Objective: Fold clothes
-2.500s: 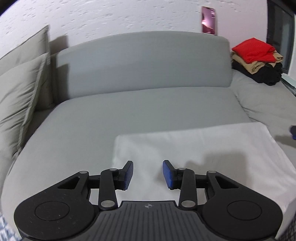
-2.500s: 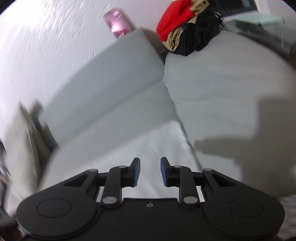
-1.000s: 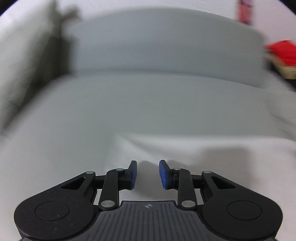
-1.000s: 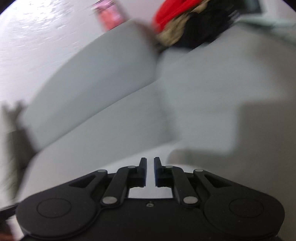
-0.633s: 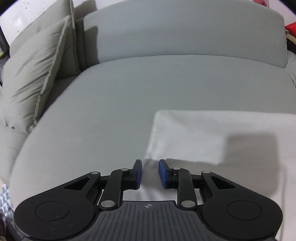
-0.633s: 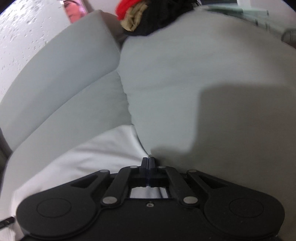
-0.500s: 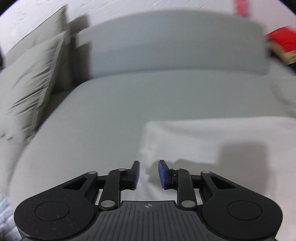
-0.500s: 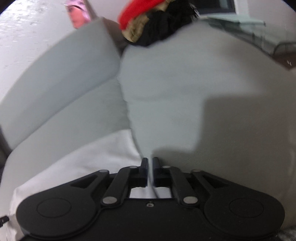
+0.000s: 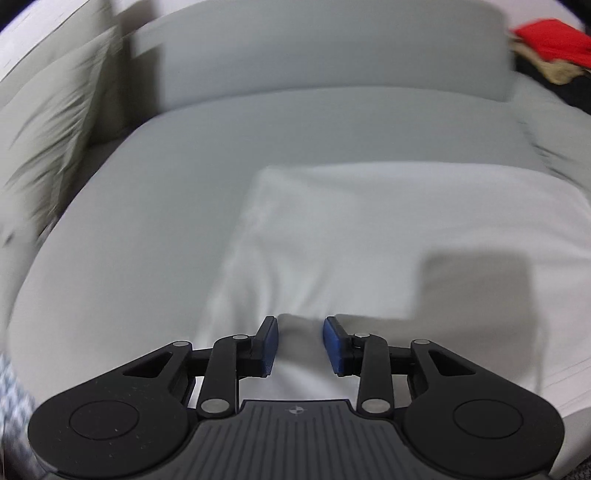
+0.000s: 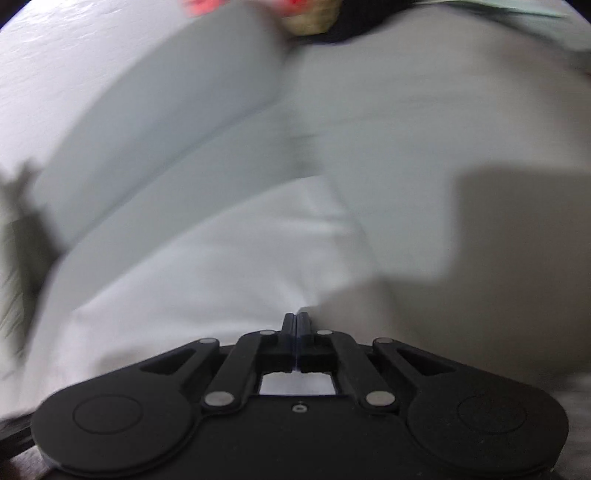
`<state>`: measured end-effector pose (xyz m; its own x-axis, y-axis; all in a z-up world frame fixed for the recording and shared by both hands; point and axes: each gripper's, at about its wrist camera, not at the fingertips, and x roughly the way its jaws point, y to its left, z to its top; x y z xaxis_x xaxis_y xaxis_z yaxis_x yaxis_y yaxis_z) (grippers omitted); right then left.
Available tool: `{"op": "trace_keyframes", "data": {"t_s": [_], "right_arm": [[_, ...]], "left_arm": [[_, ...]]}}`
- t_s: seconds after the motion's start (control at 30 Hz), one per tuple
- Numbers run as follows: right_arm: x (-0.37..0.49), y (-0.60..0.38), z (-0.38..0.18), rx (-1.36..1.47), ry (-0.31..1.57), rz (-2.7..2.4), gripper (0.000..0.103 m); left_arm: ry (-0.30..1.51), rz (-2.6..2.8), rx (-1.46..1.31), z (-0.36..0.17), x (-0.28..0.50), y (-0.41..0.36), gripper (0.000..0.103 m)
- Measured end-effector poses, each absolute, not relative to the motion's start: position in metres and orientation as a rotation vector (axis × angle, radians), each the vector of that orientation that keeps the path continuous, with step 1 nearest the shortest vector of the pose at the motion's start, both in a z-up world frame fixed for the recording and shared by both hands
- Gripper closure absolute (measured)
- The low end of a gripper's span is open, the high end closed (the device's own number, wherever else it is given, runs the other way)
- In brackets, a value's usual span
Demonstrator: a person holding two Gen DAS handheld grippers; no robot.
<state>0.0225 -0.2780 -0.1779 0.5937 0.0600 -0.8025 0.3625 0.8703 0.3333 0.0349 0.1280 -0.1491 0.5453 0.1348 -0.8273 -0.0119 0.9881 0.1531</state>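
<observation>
A white garment (image 9: 369,229) lies spread flat on the grey sofa seat (image 9: 177,166). My left gripper (image 9: 300,332) points down at the garment's near left part. Its jaws are opening, and a raised ridge of the white cloth stands between the blue pads (image 9: 271,343), with creases running up from it. In the right wrist view the same garment (image 10: 203,266) fills the lower left. My right gripper (image 10: 296,321) is shut at the garment's right edge, and the cloth draws up to its tips.
A pile of folded clothes (image 9: 546,40), red on top of tan and black, sits on the sofa at the far right, blurred as the clothes pile (image 10: 314,18). Grey cushions (image 9: 48,129) lean at the left. The backrest (image 9: 314,48) runs behind the seat.
The right jaws went from a narrow gap to fully shut at the cloth's edge. The left jaws stand slightly wider, and the cloth below them has creased and bunched up.
</observation>
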Motion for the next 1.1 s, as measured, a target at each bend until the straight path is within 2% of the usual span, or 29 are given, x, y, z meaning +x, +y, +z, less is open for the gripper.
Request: {"op": "trace_keyframes", "data": {"t_s": [0.13,0.17,0.2,0.23,0.4,0.53,0.63,0.67,0.8,0.93,1.0,1.1], "right_arm": [[0.004,-0.297,-0.173,0.556,0.935,-0.197,0.103],[0.001,-0.292,-0.167,0.535,0.923,-0.206,0.091],[-0.002,-0.288,-0.161,0.515,0.911,-0.214,0.084],[-0.005,-0.284,-0.155,0.500,0.898,-0.208,0.083],[-0.010,-0.261,-0.144,0.467,0.869,-0.091,0.082],[0.018,-0.225,-0.144,0.390,0.866,0.059,0.082],[0.027,-0.195,-0.148,0.339,0.890,0.165,0.082],[0.024,-0.188,-0.149,0.295,0.917,0.179,0.082],[-0.007,-0.180,-0.153,0.152,0.974,0.201,0.085],[-0.046,-0.209,-0.142,0.191,1.025,0.134,0.082],[-0.061,-0.225,-0.135,0.250,1.049,0.096,0.082],[-0.071,-0.245,-0.123,0.343,0.963,0.088,0.078]], "left_arm": [[1.005,0.170,0.205,-0.141,0.020,0.140,0.074],[0.989,0.168,0.197,-0.137,0.016,0.142,0.073],[0.972,0.166,0.191,-0.132,0.013,0.144,0.073],[0.947,0.157,0.194,-0.126,0.011,0.141,0.074],[0.830,0.007,0.202,-0.119,0.010,0.114,0.070],[0.767,-0.132,0.176,-0.130,0.017,0.080,0.068],[0.815,-0.178,0.191,-0.147,0.023,0.064,0.068],[0.870,-0.155,0.201,-0.153,0.023,0.064,0.073],[0.937,-0.094,0.185,-0.155,-0.004,0.094,0.072],[0.978,-0.076,0.162,-0.144,-0.032,0.120,0.075],[0.934,-0.076,0.126,-0.136,-0.043,0.132,0.075],[0.841,-0.093,0.103,-0.120,-0.049,0.131,0.073]]}}
